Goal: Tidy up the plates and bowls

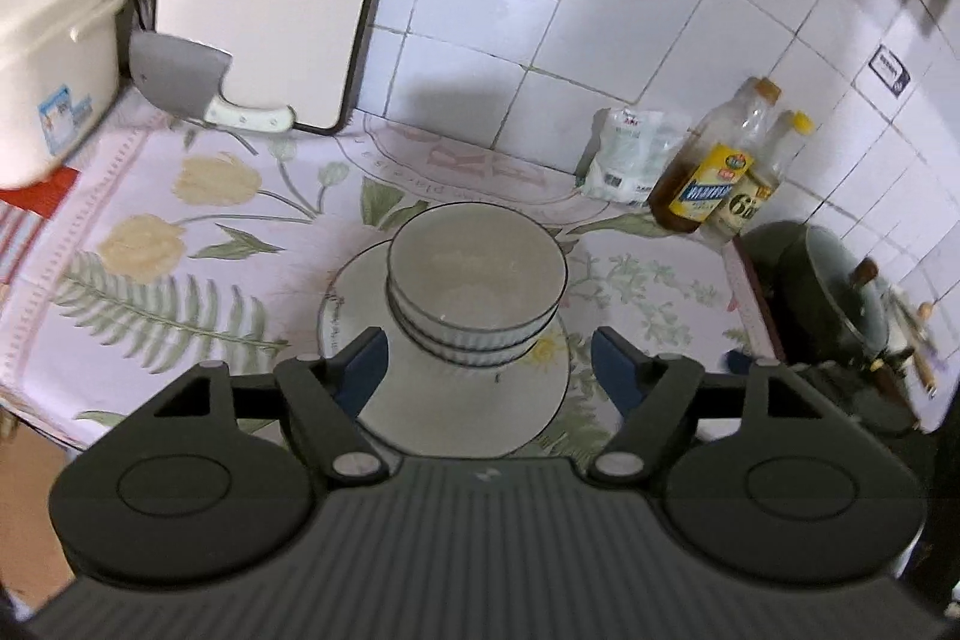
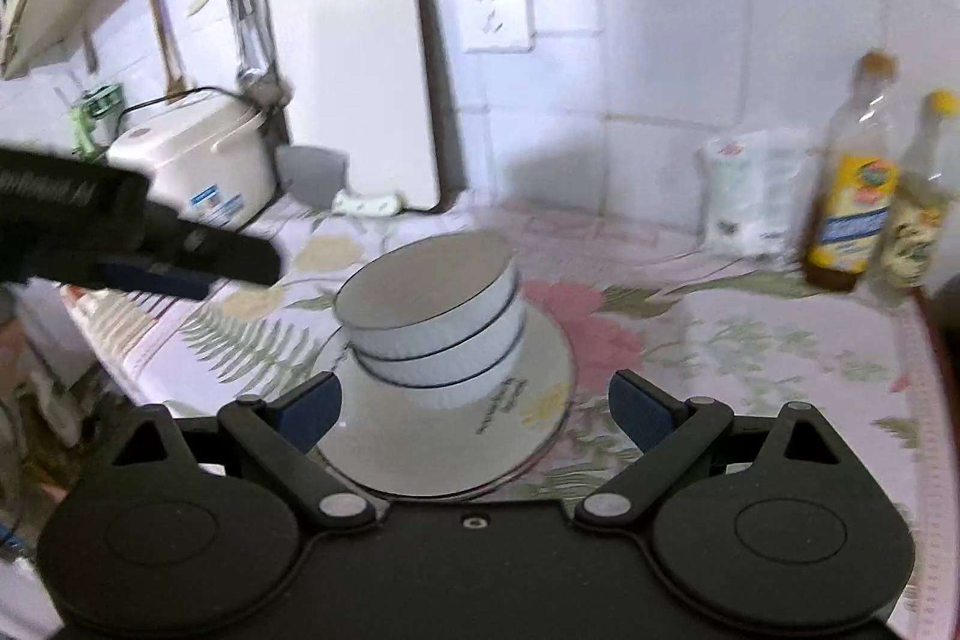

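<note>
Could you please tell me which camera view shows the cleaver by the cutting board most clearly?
The left wrist view: the cleaver is sharp, with blade and white handle plain. In the right wrist view the cleaver is smaller and blurred.

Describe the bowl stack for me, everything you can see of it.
The bowl stack is two or three nested white bowls, ceramic-looking, with ribbed outer walls and thin dark rims. The top bowl looks empty. The stack stands upright on a white plate with a dark edge line on the floral cloth. Neither gripper touches it.
</note>
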